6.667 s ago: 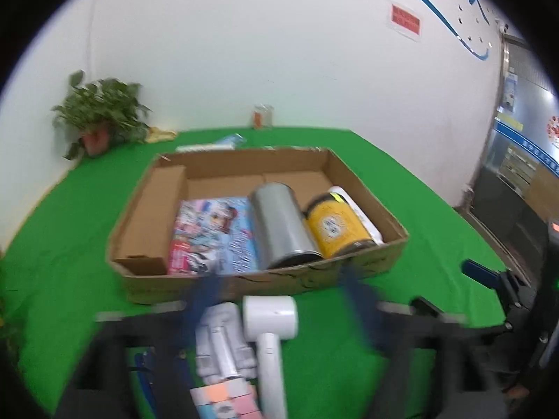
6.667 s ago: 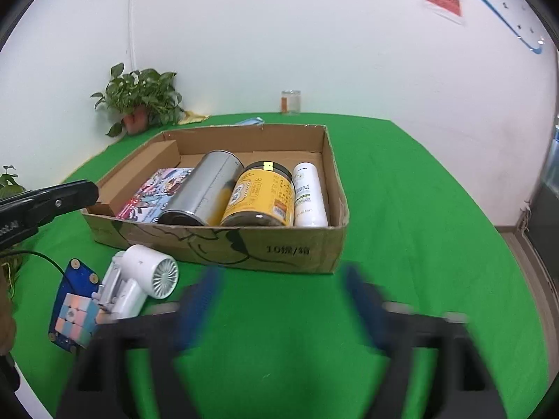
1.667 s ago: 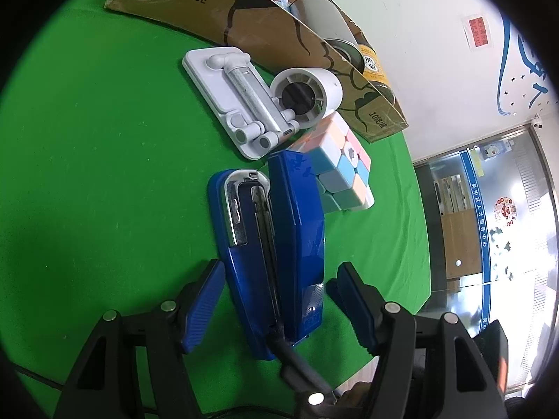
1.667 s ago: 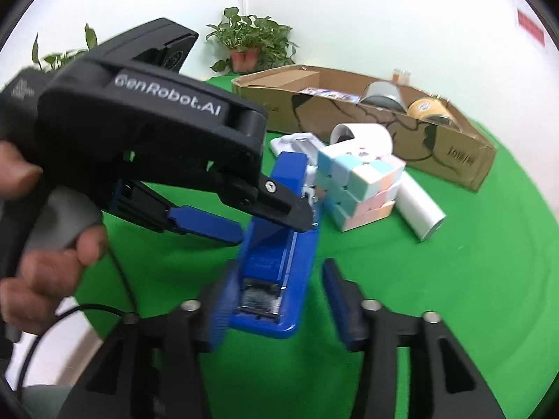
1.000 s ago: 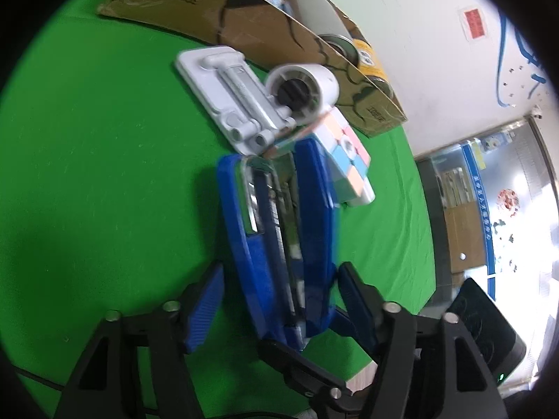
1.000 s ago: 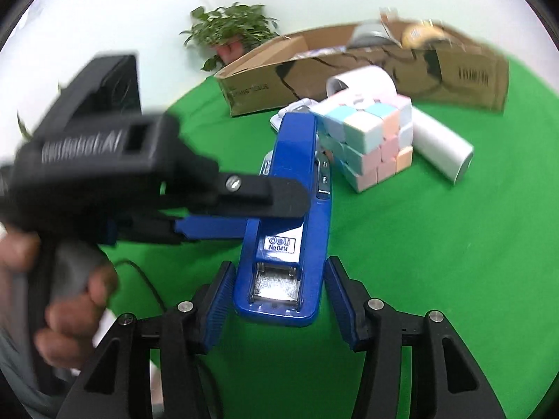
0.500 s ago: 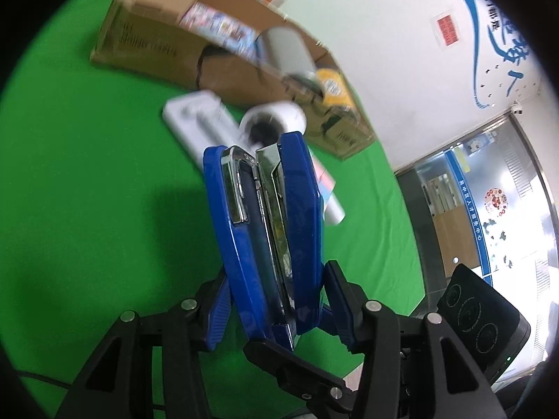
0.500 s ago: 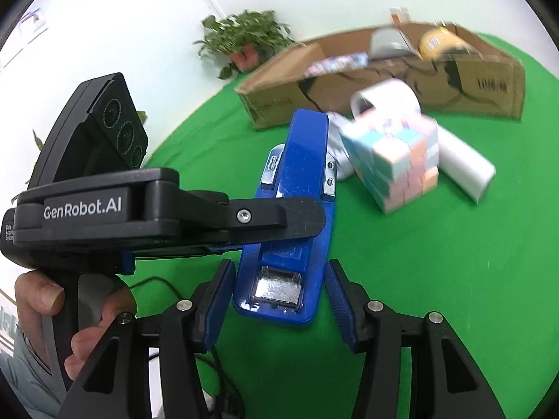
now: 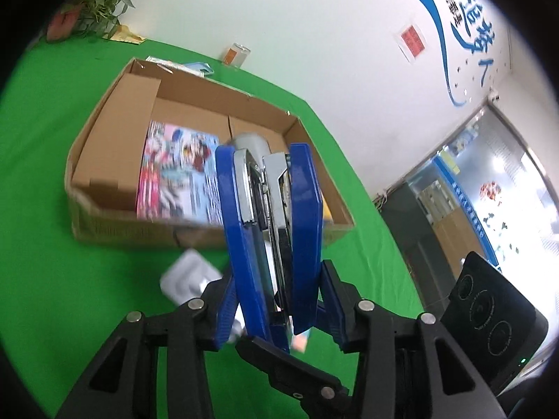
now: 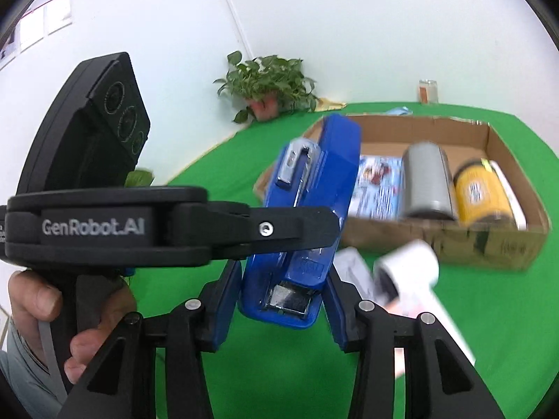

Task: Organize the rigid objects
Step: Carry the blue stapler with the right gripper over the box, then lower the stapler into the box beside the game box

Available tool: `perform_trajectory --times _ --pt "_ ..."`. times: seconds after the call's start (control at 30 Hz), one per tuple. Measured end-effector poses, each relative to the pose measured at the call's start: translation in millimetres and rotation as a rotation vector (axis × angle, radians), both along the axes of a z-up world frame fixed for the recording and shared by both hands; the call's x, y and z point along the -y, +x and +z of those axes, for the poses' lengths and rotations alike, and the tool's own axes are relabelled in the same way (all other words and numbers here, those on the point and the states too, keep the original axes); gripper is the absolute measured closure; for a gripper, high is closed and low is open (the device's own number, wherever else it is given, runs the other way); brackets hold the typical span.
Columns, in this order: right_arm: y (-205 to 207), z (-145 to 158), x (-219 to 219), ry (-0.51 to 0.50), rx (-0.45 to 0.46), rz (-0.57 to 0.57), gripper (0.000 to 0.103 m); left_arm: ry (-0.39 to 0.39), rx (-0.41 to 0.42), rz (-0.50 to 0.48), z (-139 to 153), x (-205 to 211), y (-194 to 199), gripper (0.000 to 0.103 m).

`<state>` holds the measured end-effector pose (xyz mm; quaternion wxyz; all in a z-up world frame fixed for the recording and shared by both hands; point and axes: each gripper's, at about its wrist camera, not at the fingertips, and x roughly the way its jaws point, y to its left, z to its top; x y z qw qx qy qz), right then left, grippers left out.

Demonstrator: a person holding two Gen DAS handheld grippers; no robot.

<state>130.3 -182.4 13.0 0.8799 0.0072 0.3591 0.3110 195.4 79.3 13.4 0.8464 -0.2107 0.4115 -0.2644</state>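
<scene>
Both claws, left claw (image 9: 276, 305) and right claw (image 10: 283, 305), had just closed further and were clamped on the blue stapler (image 9: 270, 223). Earlier lying on the green counter (image 9: 45, 160), it was now lifted clear, before the cardboard box (image 9: 115, 153).

Both handheld tools are matte black plastic with blue rubbery finger pads (image 9: 223, 300) and silver screws at the linkage joints. The left gripper (image 10: 300, 230) carries white "GenRobot.AI" lettering and a slanted black housing with three round lenses above that lettering. A grey sleeve (image 10: 17, 359) shows below it.
</scene>
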Motion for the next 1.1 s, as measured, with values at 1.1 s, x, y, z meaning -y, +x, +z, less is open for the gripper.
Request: perform_trajectory --times 1.1 --pt "203 -67 -59 -0.026 -0.228 -0.069 0.047 0.044 -0.124 0.061 -35 -63 135 0.045"
